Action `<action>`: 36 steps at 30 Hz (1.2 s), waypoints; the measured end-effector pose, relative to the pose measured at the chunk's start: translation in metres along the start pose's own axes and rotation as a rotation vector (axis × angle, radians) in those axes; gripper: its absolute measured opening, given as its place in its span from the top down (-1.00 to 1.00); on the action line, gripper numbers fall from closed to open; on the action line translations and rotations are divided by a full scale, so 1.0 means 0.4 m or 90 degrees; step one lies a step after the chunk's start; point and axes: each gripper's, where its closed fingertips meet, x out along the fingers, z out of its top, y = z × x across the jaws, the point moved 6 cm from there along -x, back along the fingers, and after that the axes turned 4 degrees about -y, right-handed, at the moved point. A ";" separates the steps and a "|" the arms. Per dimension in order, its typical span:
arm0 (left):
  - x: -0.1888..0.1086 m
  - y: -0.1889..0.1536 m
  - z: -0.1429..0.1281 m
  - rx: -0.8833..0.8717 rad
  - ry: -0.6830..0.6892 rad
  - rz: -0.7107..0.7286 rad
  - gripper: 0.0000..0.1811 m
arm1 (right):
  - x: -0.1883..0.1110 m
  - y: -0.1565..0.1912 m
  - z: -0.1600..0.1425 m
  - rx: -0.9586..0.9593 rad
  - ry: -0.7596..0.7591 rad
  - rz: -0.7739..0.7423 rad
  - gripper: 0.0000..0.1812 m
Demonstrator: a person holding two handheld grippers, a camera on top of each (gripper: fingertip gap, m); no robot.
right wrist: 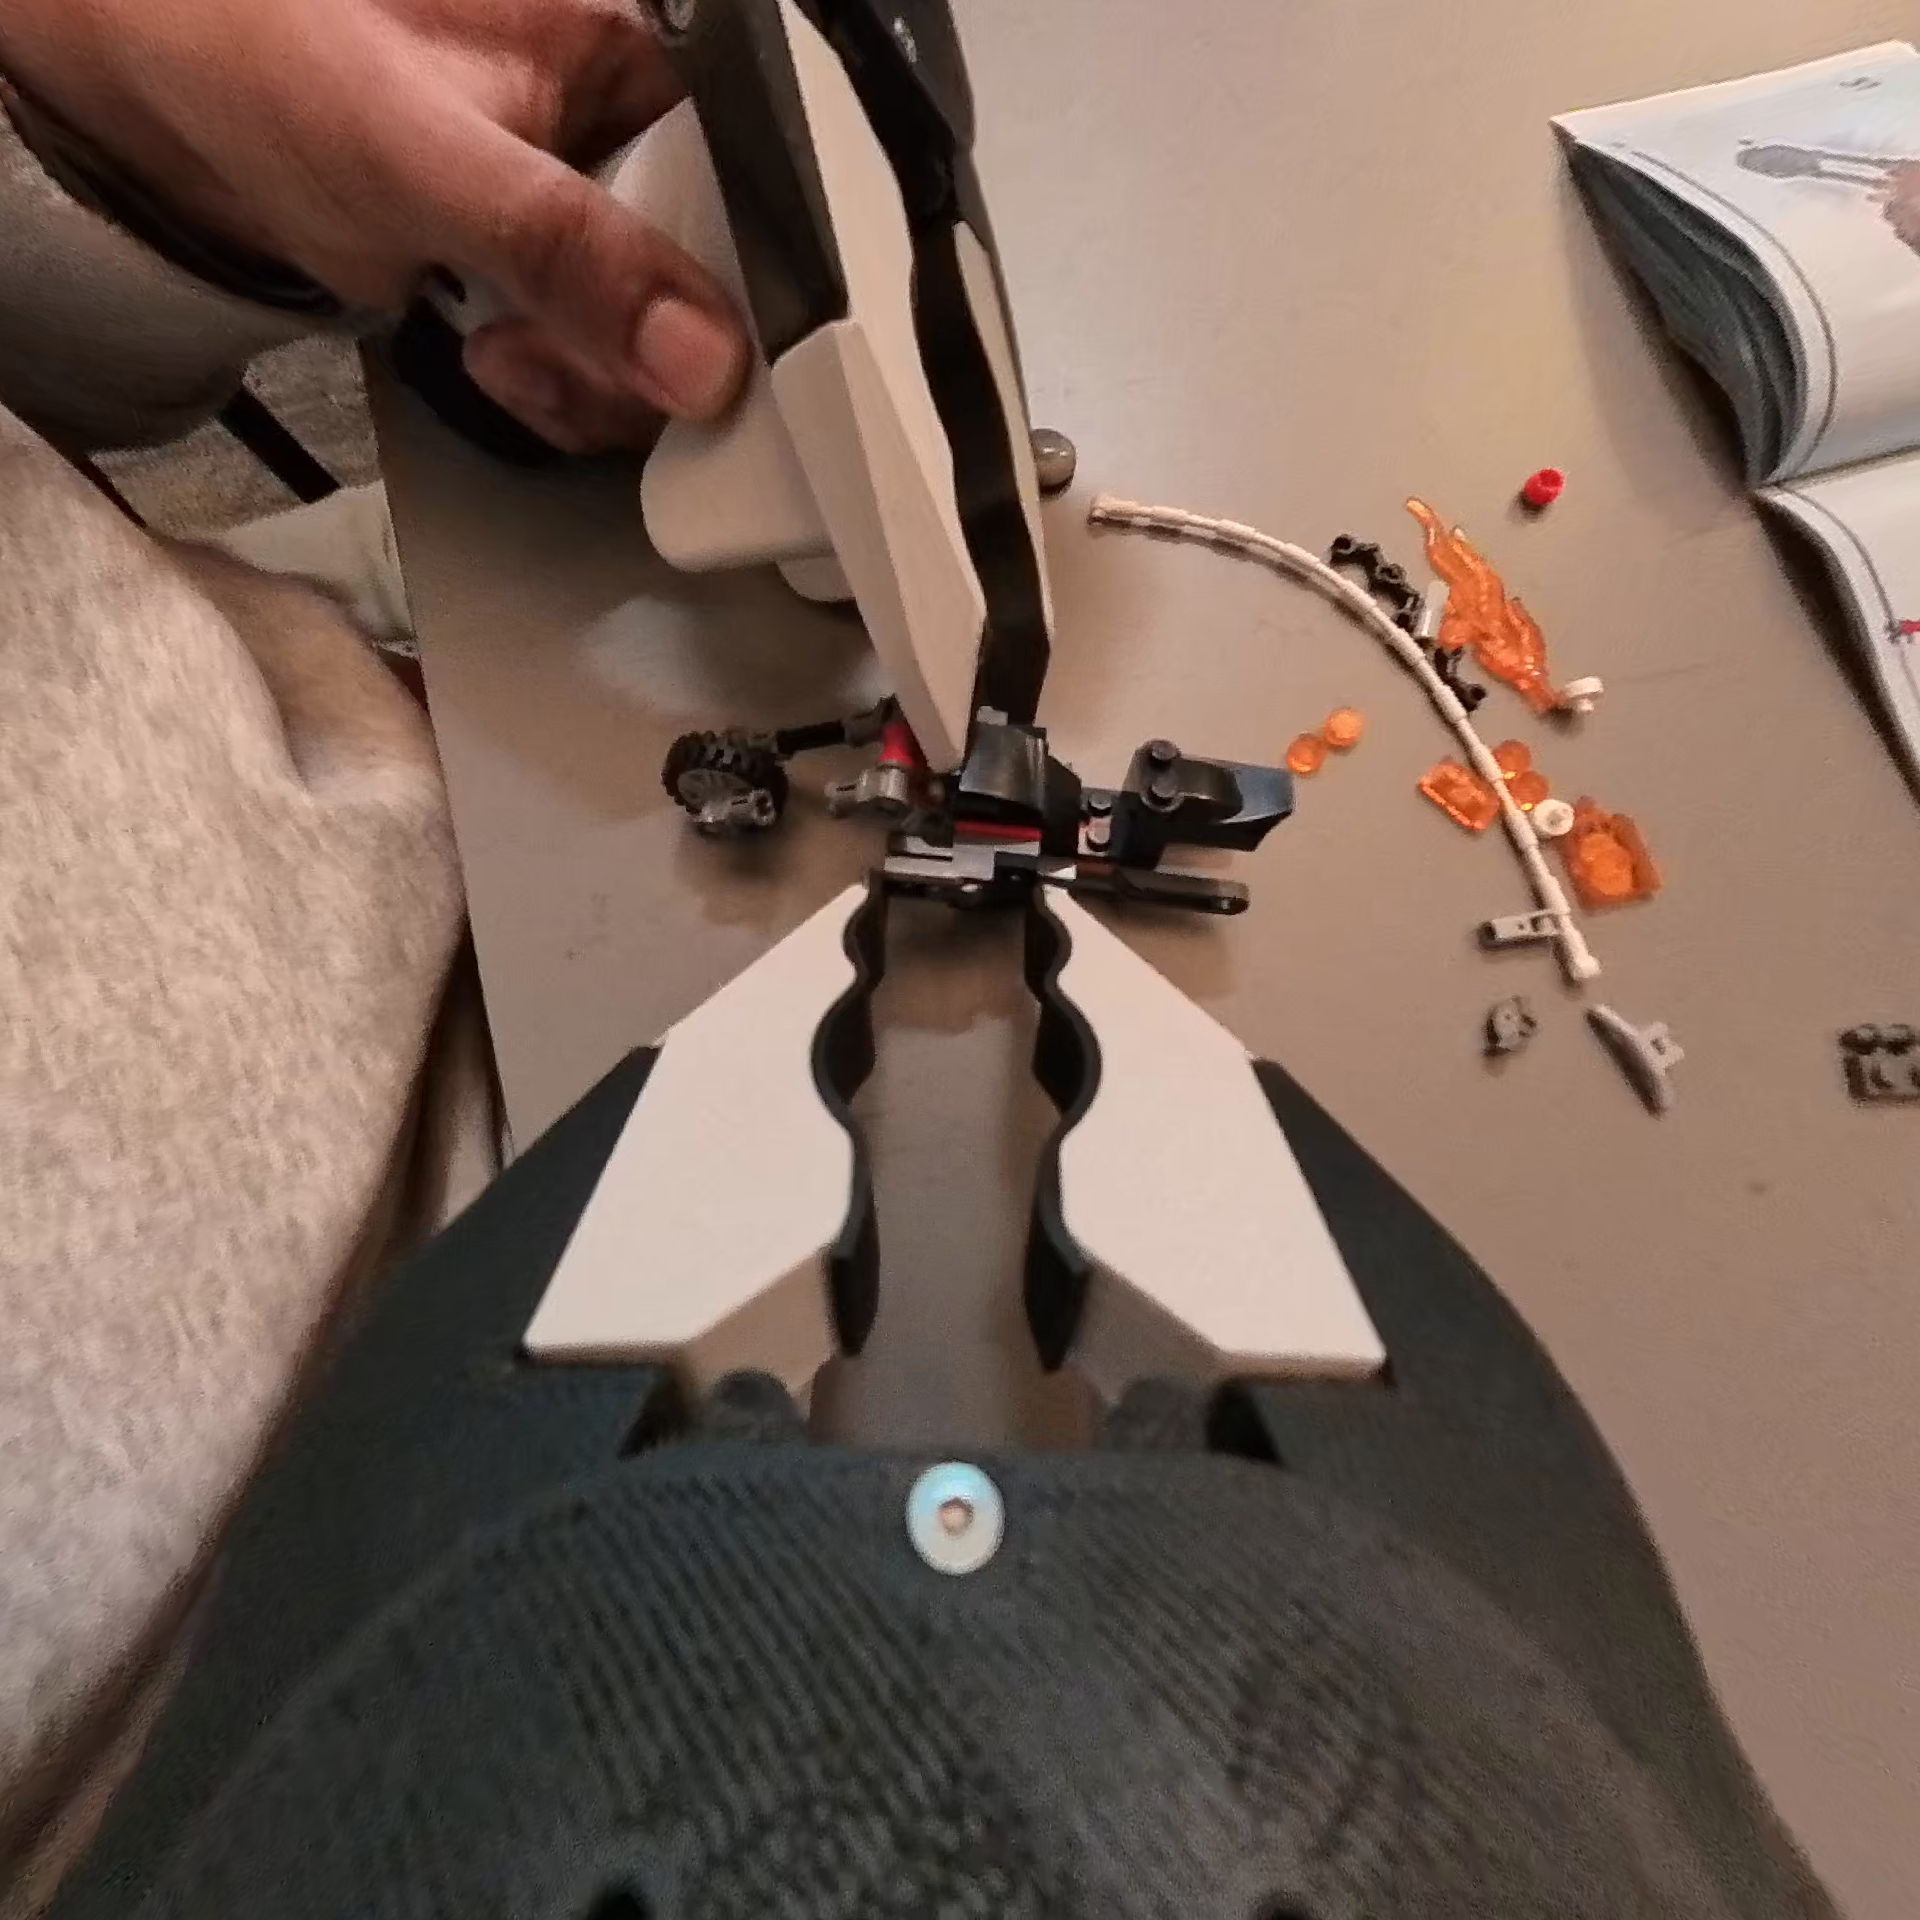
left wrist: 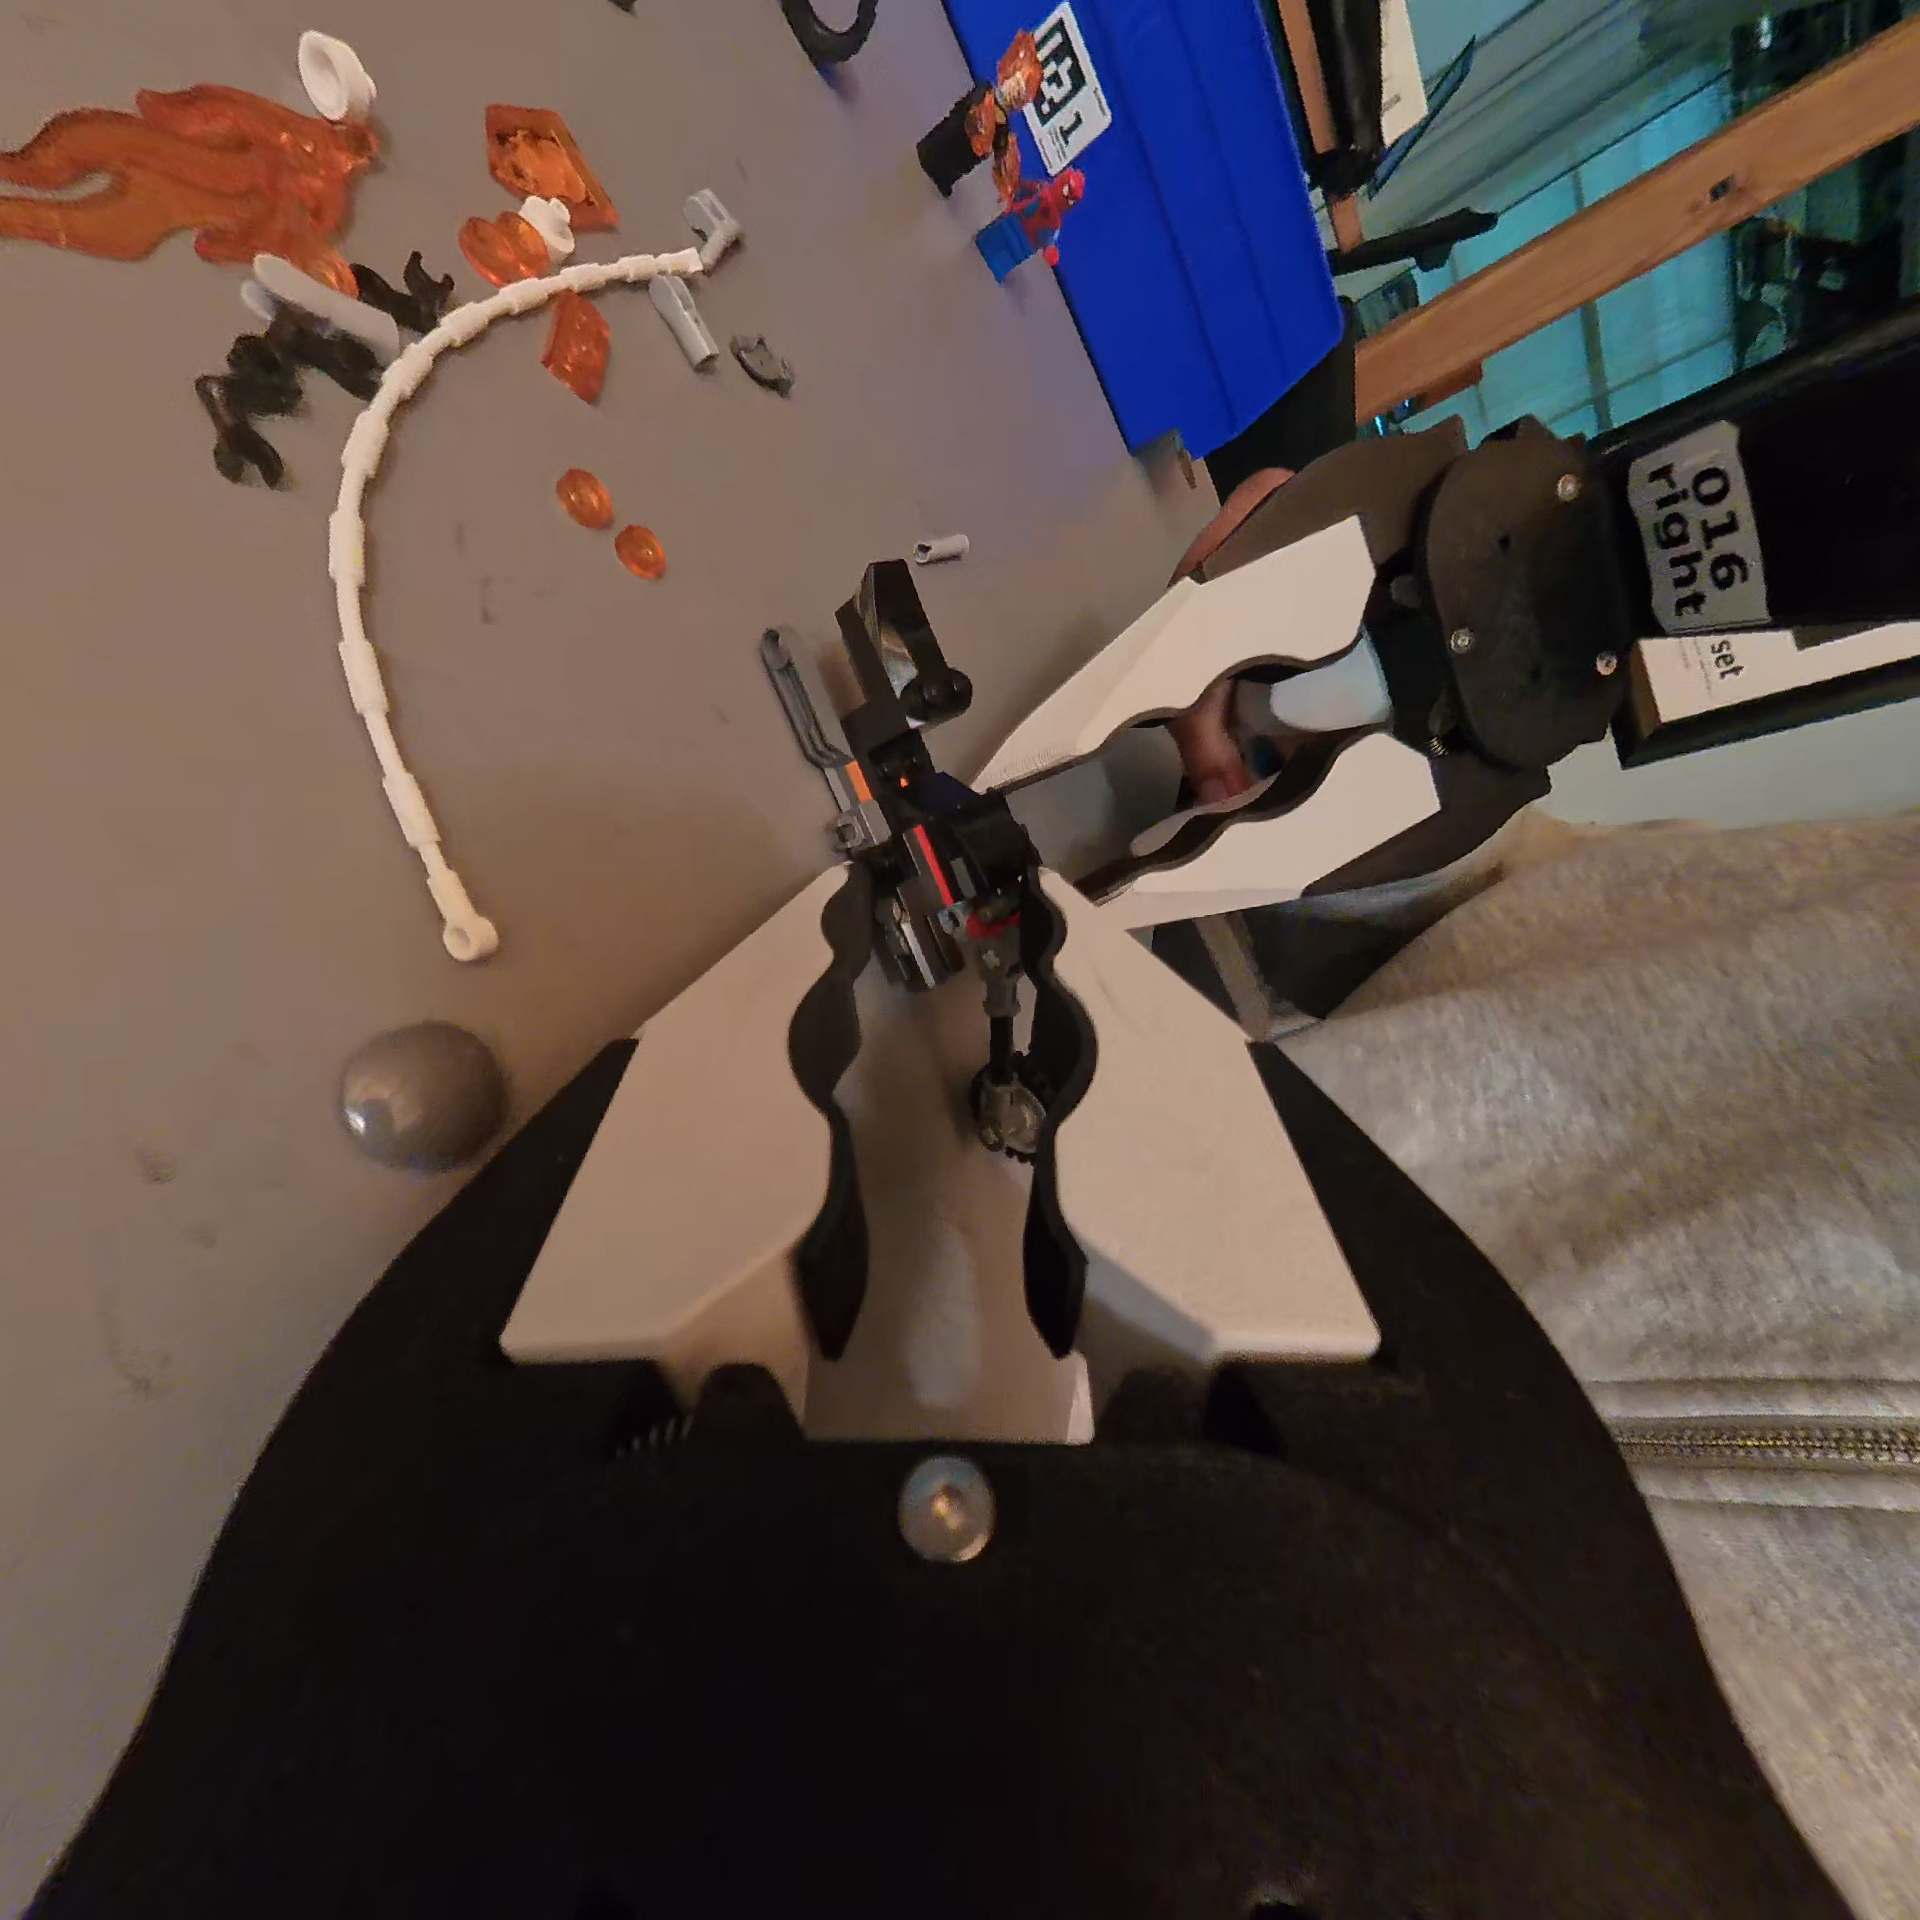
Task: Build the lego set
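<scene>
Booklet [right wrist: 1766, 270] runs off frame; dark piece [right wrist: 1883, 1062] perhaps too blurred.

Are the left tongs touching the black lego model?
Touching. The left wrist view shows the left tongs closed on the black lego model, both fingertips pressed against its sides.

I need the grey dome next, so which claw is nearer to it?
Left. The left claw, gripping the lego model, has the grey dome on the table close beside it. The right claw reaches in from the model's opposite side, farther away.
</scene>
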 end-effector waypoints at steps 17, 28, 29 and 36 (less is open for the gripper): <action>0.002 0.003 0.004 0.010 0.008 0.001 0.68 | 0.002 -0.012 0.011 -0.035 0.041 0.030 0.73; 0.002 0.003 0.002 0.017 0.020 0.002 0.66 | 0.004 -0.014 0.016 -0.068 0.068 0.043 0.73; 0.002 0.003 0.002 0.017 0.021 0.002 0.66 | 0.004 -0.015 0.016 -0.072 0.069 0.045 0.73; 0.003 0.004 0.004 0.020 0.021 0.001 0.67 | 0.005 -0.018 0.016 -0.090 0.067 0.056 0.73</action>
